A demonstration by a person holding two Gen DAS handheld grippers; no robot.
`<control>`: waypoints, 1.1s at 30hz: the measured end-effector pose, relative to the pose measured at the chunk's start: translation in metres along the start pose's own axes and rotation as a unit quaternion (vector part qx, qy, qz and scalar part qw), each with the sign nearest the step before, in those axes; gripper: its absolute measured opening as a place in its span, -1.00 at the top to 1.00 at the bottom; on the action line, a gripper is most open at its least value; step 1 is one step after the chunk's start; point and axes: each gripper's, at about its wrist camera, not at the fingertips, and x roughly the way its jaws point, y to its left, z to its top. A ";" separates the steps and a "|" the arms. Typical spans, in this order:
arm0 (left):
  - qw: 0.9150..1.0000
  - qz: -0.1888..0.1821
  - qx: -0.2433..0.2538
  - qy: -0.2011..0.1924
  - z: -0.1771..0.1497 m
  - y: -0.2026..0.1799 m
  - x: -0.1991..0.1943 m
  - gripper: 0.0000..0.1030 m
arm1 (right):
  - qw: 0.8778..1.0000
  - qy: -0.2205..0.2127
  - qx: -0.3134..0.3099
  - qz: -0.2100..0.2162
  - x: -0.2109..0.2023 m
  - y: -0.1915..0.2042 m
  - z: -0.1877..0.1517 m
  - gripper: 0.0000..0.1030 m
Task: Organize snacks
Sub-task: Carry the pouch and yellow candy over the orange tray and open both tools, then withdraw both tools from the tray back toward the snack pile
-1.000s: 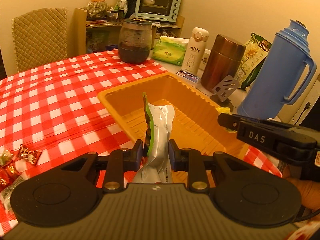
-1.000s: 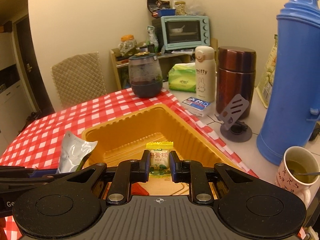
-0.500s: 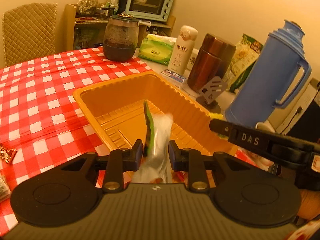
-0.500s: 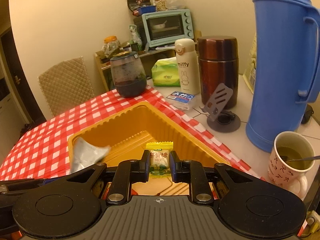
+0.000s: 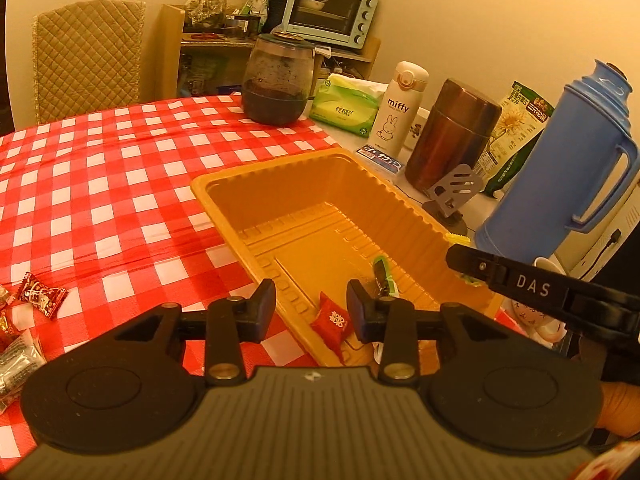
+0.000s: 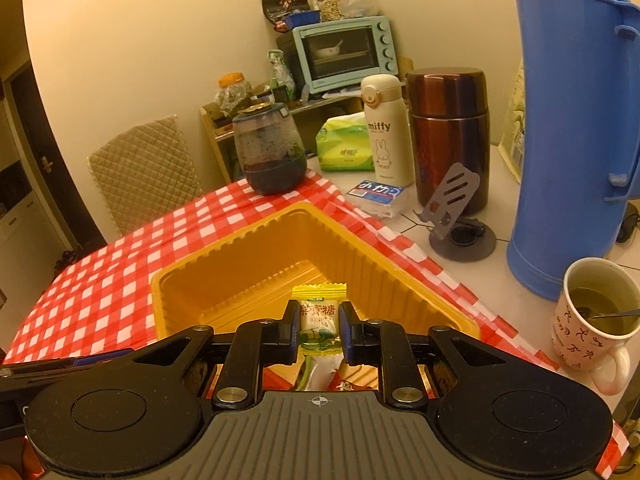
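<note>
Two grippers over a yellow tray point(image 5: 224, 196) on a red-checked tablecloth point(image 5: 100, 184). Far left on the cloth, well apart from the tray: a red wrapped candy point(image 5: 42, 295) and, at the frame edge, a silvery packet point(image 5: 16, 362). Next, the left gripper point(image 5: 311, 305): jaws just opening, standing apart, nothing pressed between the pads. Below and beyond it, inside the tray near its close end: a small red snack pouch point(image 5: 334, 322), and just to its right the green-and-silver packet point(image 5: 383, 280), partly hidden behind the right-hand finger. Further right, the right gripper point(image 6: 319, 330): jaws clamped on a yellow-and-white wrapped candy point(image 6: 319, 312), held upright above the tray's near end, its crimped top edge poking up past the fingertips point(image 6: 291, 314). Seen from the left wrist, only that gripper's black finger marked DAS, with a sliver of yellow wrapper at its tip. Right of the tray, off the cloth: a brown flask point(image 5: 452, 136), a grey phone stand point(image 6: 456, 216), a blue thermos jug point(image 5: 560, 168), a mug of tea point(image 6: 596, 316) with a spoon in it.
</note>
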 end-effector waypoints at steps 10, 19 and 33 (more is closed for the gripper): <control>1.000 0.012 -0.001 0.002 -0.001 0.006 -0.004 0.11 | 0.999 -0.008 0.016 0.027 0.000 0.000 0.001 0.47; 1.000 0.021 -0.003 0.002 -0.004 0.014 -0.008 0.12 | 1.000 -0.009 0.015 0.026 -0.001 0.003 0.001 0.43; 0.999 0.049 -0.007 -0.001 -0.013 0.039 -0.024 0.11 | 0.998 -0.014 -0.020 0.050 -0.003 0.033 -0.004 0.42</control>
